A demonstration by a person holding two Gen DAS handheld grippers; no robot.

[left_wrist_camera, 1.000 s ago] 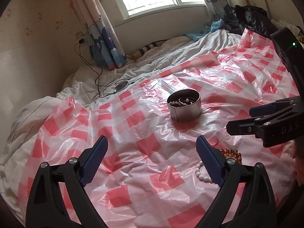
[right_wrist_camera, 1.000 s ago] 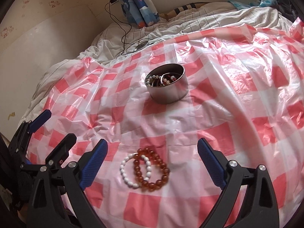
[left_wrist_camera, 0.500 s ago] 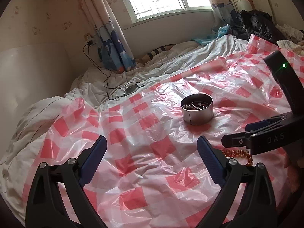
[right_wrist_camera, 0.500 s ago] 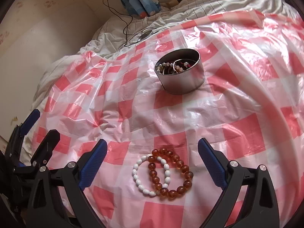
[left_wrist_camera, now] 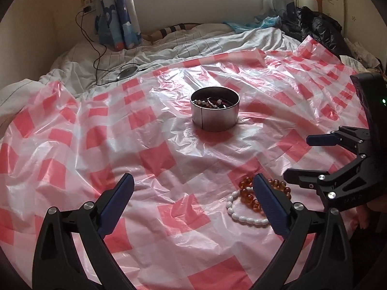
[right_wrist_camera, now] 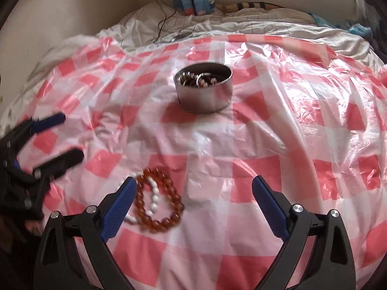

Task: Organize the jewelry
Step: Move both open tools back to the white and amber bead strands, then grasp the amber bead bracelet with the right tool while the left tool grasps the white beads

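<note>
Tools L (left_wrist_camera: 193,191) & R (right_wrist_camera: 194,189) both wide open, empty; bracelets (right_wrist_camera: 157,203) nr R.

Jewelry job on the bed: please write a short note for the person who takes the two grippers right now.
Left gripper: open, holding nothing, above the checked plastic sheet.
Right gripper: open, holding nothing, just right of the loose bracelets.
Metal tin: upright in the middle of the sheet, open, with several beaded pieces already inside.
Left to do: the amber bead bracelet and the white bead bracelet lie overlapping on the sheet, nearer than the tin. Neither is gripped yet. They probably go into the tin next, and the right gripper is the closer one.
</note>
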